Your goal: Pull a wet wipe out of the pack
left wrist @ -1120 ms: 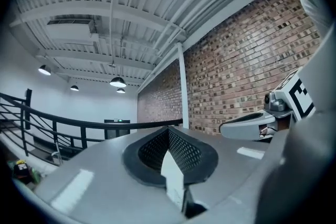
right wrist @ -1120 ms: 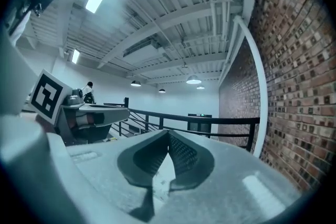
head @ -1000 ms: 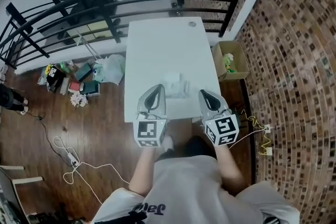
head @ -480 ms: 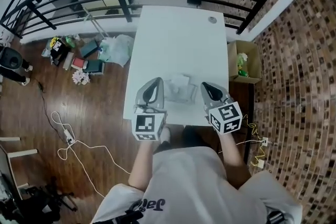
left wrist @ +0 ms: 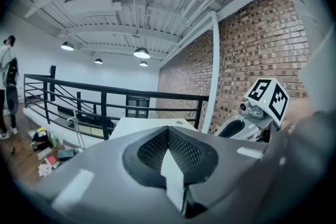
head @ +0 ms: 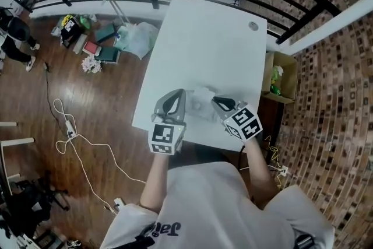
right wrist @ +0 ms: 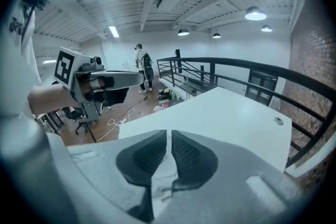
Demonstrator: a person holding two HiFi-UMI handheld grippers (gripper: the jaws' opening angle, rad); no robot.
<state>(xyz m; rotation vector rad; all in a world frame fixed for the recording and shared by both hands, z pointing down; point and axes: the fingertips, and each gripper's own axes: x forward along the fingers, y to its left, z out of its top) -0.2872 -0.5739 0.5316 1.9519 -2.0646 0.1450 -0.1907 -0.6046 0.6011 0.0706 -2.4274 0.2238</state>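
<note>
The grey hand-held left gripper [head: 177, 93] and right gripper [head: 214, 101] have closed in on the pale, soft, crumpled wet-wipe pack [head: 200, 103]. The pack lies near the 6 o'clock edge of the white rectangular table [head: 210, 38], and a second ago both tools hung back at that edge. The left gripper, its jaws pressed together and empty, now sits at the pack's 9 o'clock. The right gripper, at the pack's 3 o'clock with its tip just beside it, has tilted inward; its jaws are opening to a narrow slit, nothing clamped between the pads. Counted: two grippers, one pack, one table, one small round grey cap [head: 252, 25] at the table's 1 o'clock corner, one open brown cardboard box [head: 280, 83] on the floor at the table's 3 o'clock, and one standing person [head: 13, 38] at 10 o'clock.
</note>
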